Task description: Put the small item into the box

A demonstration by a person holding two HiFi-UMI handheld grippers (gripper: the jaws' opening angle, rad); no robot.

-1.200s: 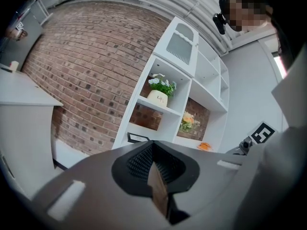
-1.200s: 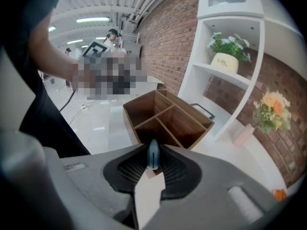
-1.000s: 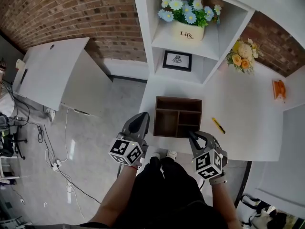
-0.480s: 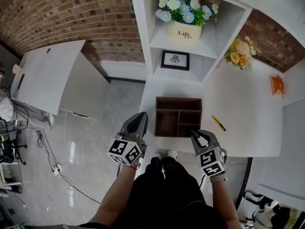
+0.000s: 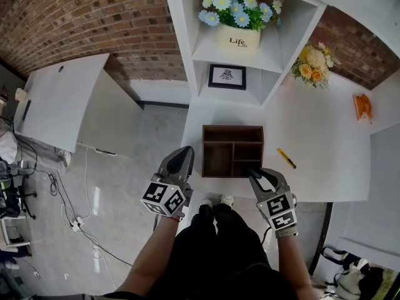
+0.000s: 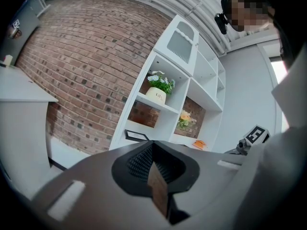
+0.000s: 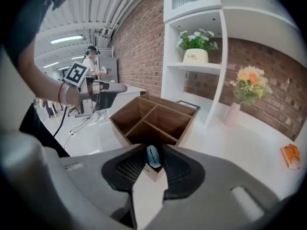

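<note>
White bench (image 5: pixel 312 136) bearing a compartmented wooden box (image 5: pixel 204 152). The right hand-held gripper (image 5: pixel 257 175) has just been opening, its pads parted around the small item (image 7: pixel 152 157) above the box's near corner. The left hand-held gripper (image 5: pixel 185 153) is closed and stands apart. Risk: released this near the rim, the item may strike the wall and bounce onto the bench.

Site type: an office-style studio or lab room, dressed with home decor. I log everything from the white shelf unit (image 5: pixel 215 58).
- Brick wall (image 5: pixel 94 17) behind it.
- Potted flowers (image 5: pixel 237 39) and a framed picture (image 5: pixel 226 76) on its shelves.
- Vase of flowers (image 5: pixel 310 64) to its right, on the white tabletop (image 5: pixel 312 142).
- Second white table (image 5: pixel 59 99) to its left.
- Loose cables (image 5: pixel 75 214) on the glossy floor (image 5: pixel 137 167) and office chairs (image 5: pixel 9 192) further left.
- Strip ceiling lights (image 7: pixel 72 39).
</note>
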